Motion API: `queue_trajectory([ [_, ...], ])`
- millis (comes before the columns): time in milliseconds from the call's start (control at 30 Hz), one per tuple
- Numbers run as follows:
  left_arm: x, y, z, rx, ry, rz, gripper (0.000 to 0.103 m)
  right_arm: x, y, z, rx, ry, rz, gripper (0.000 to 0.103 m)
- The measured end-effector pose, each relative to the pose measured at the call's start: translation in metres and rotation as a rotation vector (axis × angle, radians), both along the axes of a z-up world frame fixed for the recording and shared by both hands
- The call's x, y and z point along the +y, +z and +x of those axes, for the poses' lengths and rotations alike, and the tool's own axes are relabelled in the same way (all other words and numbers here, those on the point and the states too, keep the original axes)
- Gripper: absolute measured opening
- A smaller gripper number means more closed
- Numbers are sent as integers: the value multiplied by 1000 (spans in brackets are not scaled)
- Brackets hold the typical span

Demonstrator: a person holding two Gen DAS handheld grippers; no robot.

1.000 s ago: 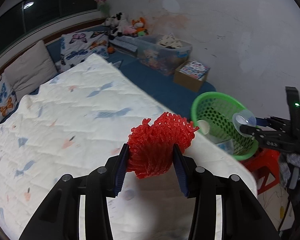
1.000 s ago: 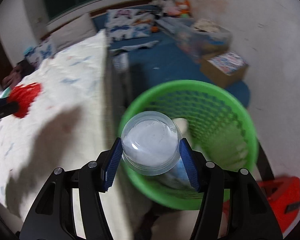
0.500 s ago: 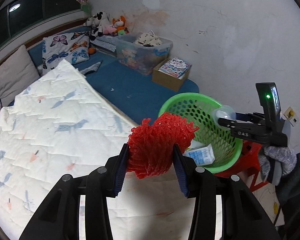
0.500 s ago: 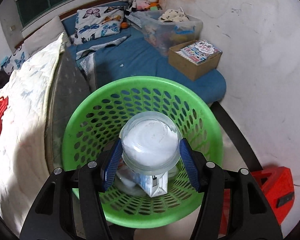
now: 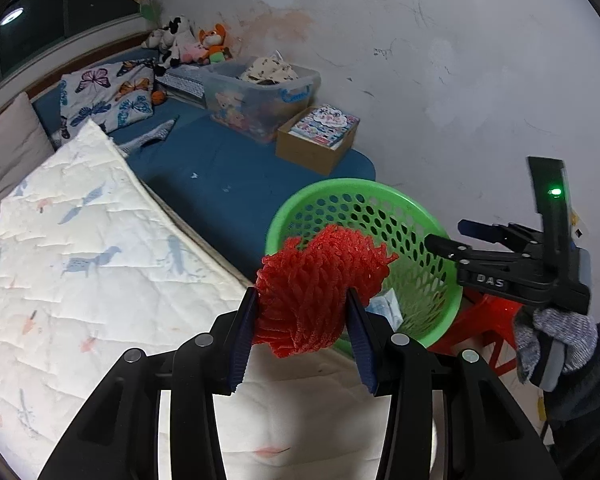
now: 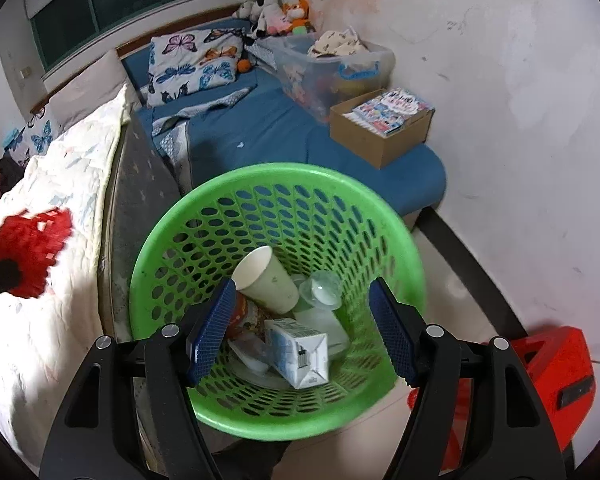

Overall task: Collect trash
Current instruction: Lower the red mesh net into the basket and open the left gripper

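My left gripper is shut on a red foam net and holds it over the quilt's edge, just left of the green basket. The net also shows at the left of the right wrist view. My right gripper is open and empty above the green basket. Inside the basket lie a clear plastic lid, a paper cup, a milk carton and other wrappers. The right gripper also shows in the left wrist view.
A white quilt covers the bed on the left. A blue mattress lies beyond the basket with a cardboard box and a clear storage bin on it. A red stool stands at the right. The wall is close behind.
My right gripper has opened and the clear lid has dropped into the basket. My left gripper has carried the red net closer to the basket.
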State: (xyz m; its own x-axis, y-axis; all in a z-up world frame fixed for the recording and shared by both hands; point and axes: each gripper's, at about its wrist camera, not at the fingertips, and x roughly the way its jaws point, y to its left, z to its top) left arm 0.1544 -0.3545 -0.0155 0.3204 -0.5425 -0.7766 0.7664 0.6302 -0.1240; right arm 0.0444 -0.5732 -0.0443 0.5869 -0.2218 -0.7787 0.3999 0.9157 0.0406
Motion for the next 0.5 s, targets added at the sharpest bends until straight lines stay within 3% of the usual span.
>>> queue_trajectory([
  [500,-41,-18,-5,46,-19,24,47,-5,19,-36,-54,-35,-2,71],
])
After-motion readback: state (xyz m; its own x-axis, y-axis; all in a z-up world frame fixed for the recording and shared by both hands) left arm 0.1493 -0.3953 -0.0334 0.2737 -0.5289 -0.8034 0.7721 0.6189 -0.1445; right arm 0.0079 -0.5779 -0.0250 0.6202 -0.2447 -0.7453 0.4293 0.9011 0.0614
